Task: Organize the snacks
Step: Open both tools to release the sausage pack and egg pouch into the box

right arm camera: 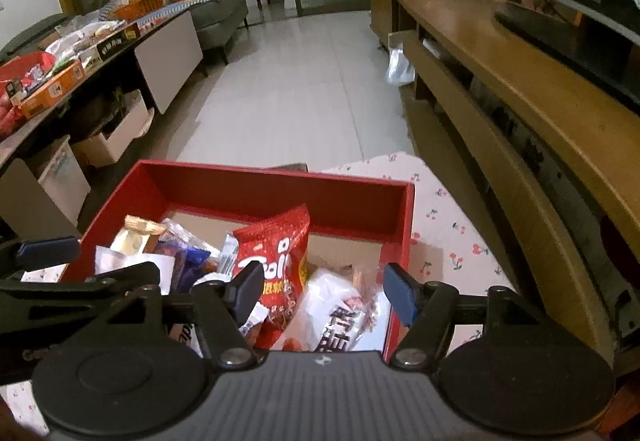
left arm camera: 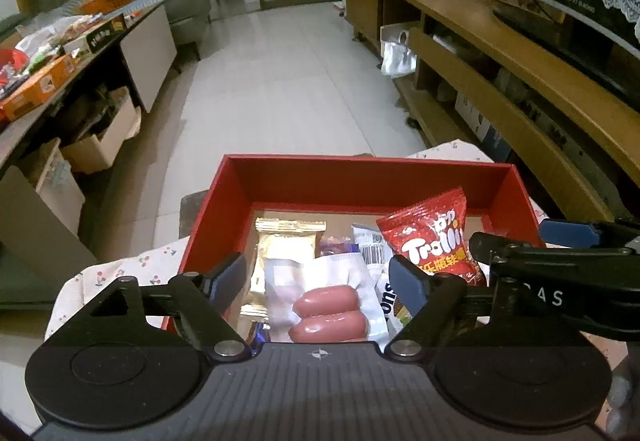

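Note:
A red box [left arm camera: 360,177] holds several snack packs on a cherry-print cloth [left arm camera: 132,265]. In the left wrist view I see a sausage pack [left arm camera: 330,313], a gold wrapper [left arm camera: 286,245] and a red Trolli bag [left arm camera: 434,241] leaning upright. My left gripper [left arm camera: 320,277] is open and empty above the sausage pack. The right wrist view shows the same box [right arm camera: 256,181], the Trolli bag [right arm camera: 276,261] and a white pack with black print [right arm camera: 340,325]. My right gripper [right arm camera: 324,293] is open and empty over the box's near right part.
A long wooden cabinet [right arm camera: 520,81] runs along the right. A dark table [left arm camera: 60,73] with orange boxes and clutter stands at the left, with cardboard boxes [left arm camera: 104,137] beneath. Tiled floor [left arm camera: 288,81] lies beyond the box. The right gripper's fingers [left arm camera: 568,235] show beside the box's right wall.

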Available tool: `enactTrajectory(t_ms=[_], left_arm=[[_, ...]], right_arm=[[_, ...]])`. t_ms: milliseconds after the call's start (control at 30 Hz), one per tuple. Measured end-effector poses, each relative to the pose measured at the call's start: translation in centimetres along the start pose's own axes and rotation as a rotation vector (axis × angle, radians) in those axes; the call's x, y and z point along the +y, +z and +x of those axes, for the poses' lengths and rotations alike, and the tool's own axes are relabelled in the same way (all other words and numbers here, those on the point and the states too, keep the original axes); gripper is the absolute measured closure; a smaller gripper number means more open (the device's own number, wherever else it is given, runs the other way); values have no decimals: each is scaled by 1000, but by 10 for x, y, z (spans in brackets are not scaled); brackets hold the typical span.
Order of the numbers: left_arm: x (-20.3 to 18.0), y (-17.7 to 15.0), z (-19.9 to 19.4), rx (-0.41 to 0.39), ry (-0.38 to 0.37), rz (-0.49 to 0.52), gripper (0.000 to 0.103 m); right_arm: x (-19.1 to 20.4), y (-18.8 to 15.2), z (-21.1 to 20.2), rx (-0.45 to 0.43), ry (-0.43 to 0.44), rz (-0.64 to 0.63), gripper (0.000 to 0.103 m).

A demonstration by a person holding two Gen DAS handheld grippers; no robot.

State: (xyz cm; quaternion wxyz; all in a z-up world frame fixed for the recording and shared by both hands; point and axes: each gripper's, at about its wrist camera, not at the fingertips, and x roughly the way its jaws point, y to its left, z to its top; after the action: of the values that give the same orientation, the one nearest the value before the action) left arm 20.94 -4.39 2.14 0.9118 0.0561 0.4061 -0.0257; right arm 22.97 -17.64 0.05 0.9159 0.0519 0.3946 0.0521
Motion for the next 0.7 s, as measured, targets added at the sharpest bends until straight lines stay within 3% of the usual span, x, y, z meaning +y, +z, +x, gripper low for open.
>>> enactTrajectory(t_ms=[367,700], left_arm=[[5,-3,-20,-45,31,1,13],[15,-15,-48,-105,34,-40,0]], right_arm=[[3,0,-20,-42,15,-5,23],[4,-12,-58,-77,37,19,20]])
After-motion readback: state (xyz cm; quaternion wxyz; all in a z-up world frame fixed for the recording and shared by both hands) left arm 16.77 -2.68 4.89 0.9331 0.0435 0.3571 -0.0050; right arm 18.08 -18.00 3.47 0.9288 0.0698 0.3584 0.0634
